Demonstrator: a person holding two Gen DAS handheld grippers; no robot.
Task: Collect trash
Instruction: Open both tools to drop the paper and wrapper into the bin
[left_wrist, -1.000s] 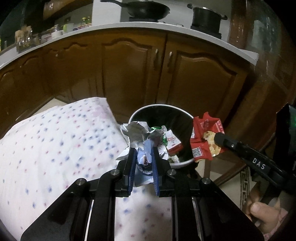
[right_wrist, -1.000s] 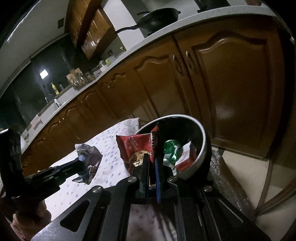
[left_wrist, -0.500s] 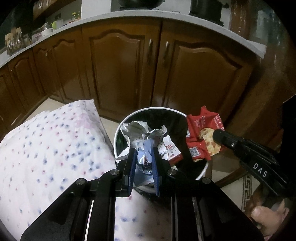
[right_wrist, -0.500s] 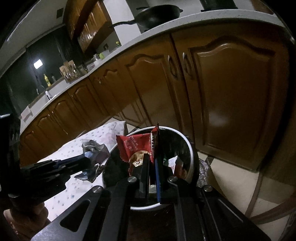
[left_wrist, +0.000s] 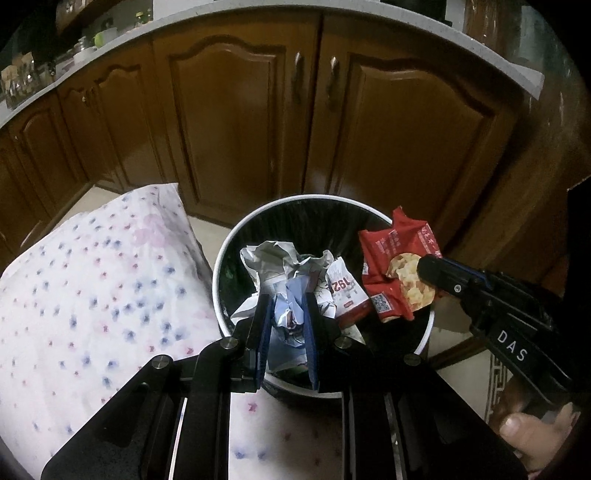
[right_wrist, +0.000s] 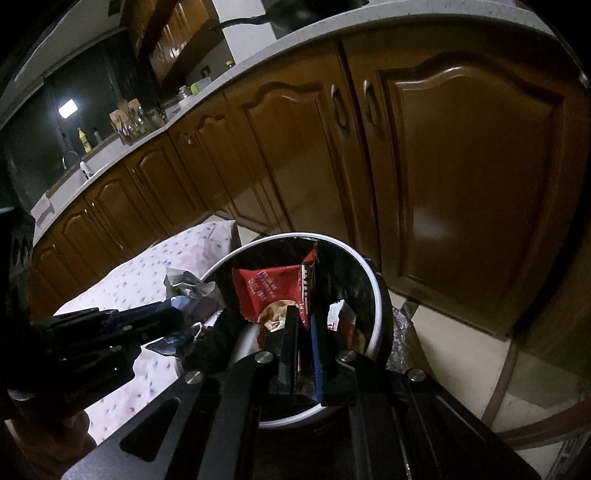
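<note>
Trash is what I carry in both hands, and all of it hangs over the bin (left_wrist: 236, 236), my landmark for everything here. From my left wrist, my left gripper (left_wrist: 287, 295) has its jaws drawn narrow on a crumpled paper wad (left_wrist: 286, 269), which sits above the bin's open mouth, toward its near-left side. Inside the bin, just right of the wad, lies a small red-and-white packet (left_wrist: 345, 291). Over the bin's right rim my right gripper (left_wrist: 424, 271) pinches a red snack wrapper (left_wrist: 397, 258), part of it past the rim. Left of the bin spreads a dotted cloth (left_wrist: 92, 288); behind the bin stand brown cabinet doors (left_wrist: 236, 110). From my right wrist, the same right gripper (right_wrist: 303, 317) has its jaws close together on the red snack wrapper (right_wrist: 269, 291), which stands upright above the bin (right_wrist: 373, 280). My left gripper (right_wrist: 166, 314) shows at the bin's left rim with the paper wad (right_wrist: 188, 291), seemingly right over the edge. The risk I judge is a miss: if I let go now, the wad could catch the left rim and tumble onto the cloth, and the light, flat wrapper could flutter or slide off the right rim onto the floor. Springy crumpled paper may also cling to one finger when I open, then drop late and outside the bin.
</note>
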